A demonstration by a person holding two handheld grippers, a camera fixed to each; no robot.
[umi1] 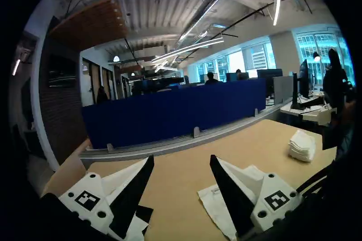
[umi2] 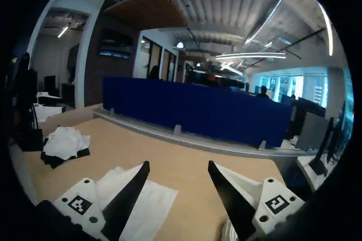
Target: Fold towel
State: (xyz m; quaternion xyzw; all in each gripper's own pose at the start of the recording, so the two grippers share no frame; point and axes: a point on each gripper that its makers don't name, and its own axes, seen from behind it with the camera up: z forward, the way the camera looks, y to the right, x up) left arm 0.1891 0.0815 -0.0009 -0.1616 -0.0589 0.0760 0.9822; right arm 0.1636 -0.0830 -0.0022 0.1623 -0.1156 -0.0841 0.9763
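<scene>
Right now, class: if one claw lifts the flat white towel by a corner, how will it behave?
Probably floppy: the white towel lies thin and flat on the table, so it should sag from the corner. Likely light too; the crumpled towels nearby hold soft folds. Pushed, it may bunch rather than slide.

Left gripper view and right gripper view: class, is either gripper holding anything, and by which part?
Nothing is held. The left gripper and right gripper are both open; the white towel lies flat on the table.
</scene>
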